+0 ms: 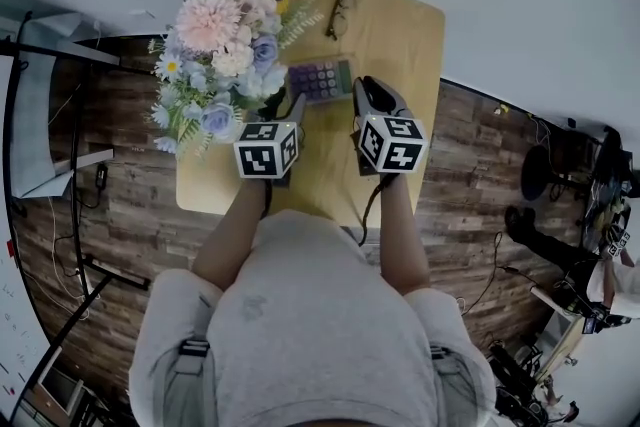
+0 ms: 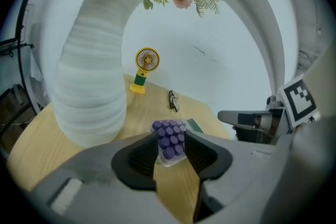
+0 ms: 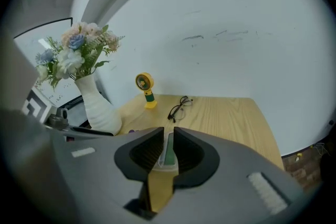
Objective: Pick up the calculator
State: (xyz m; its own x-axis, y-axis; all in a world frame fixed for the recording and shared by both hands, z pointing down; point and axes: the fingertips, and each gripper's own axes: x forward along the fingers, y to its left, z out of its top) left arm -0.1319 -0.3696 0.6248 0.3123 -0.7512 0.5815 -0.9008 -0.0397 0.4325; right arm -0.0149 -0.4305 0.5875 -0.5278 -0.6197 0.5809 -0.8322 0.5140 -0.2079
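Observation:
The calculator [image 1: 320, 79], with purple keys and a green display, lies flat on the small wooden table [image 1: 400, 35]. My left gripper [image 1: 297, 107] hangs just over its near left corner. In the left gripper view its jaws stand apart, and the purple keys [image 2: 170, 139] show in the gap with neither pad touching them. My right gripper [image 1: 362, 93] is at the calculator's right end. In the right gripper view the jaws [image 3: 168, 139] are a narrow slit apart, and the green display end [image 3: 168, 152] shows through it, not pressed.
A white ribbed vase of flowers [image 1: 220, 45] stands right beside the calculator's left side and looms in the left gripper view [image 2: 97, 71]. Glasses [image 1: 338, 12] and a small yellow fan [image 2: 144, 68] lie farther back. Wooden floor surrounds the table, and cables lie on it.

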